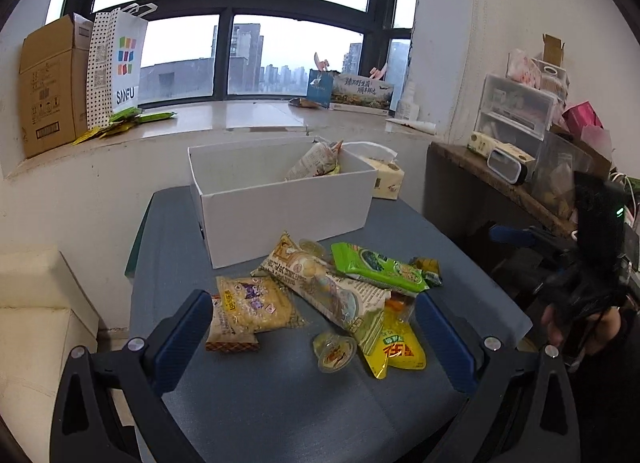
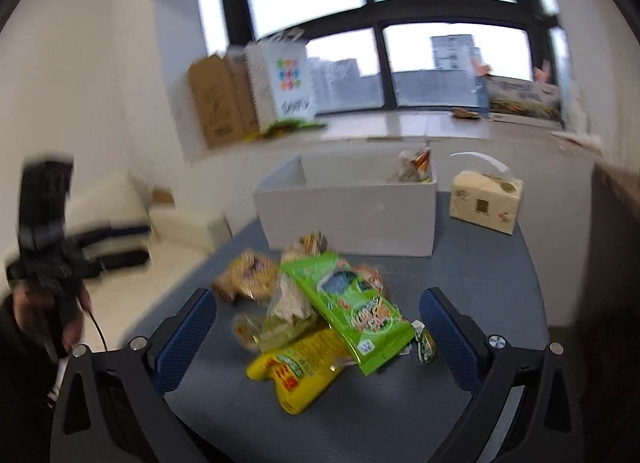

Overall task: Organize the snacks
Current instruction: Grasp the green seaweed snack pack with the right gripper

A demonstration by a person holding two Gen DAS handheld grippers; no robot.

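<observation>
A pile of snack packets lies on the grey table [image 1: 280, 403]: a green packet [image 1: 378, 266] [image 2: 352, 307], a yellow packet [image 1: 400, 347] [image 2: 300, 367], a long cream packet [image 1: 328, 283], a corn-coloured packet [image 1: 252, 303] and a small jelly cup [image 1: 334, 351]. Behind them stands a white box [image 1: 288, 215] [image 2: 348, 211] with one packet [image 1: 316, 163] inside. My left gripper [image 1: 316, 327] is open and empty, just before the pile. My right gripper [image 2: 318, 327] is open and empty, its fingers on either side of the pile's near end.
A tissue pack [image 1: 386, 179] [image 2: 486, 199] stands right of the box. A cream sofa [image 1: 36, 323] is left of the table. A cluttered shelf [image 1: 516, 151] is to the right. The windowsill holds a cardboard box [image 1: 48, 83] and a paper bag [image 1: 120, 63].
</observation>
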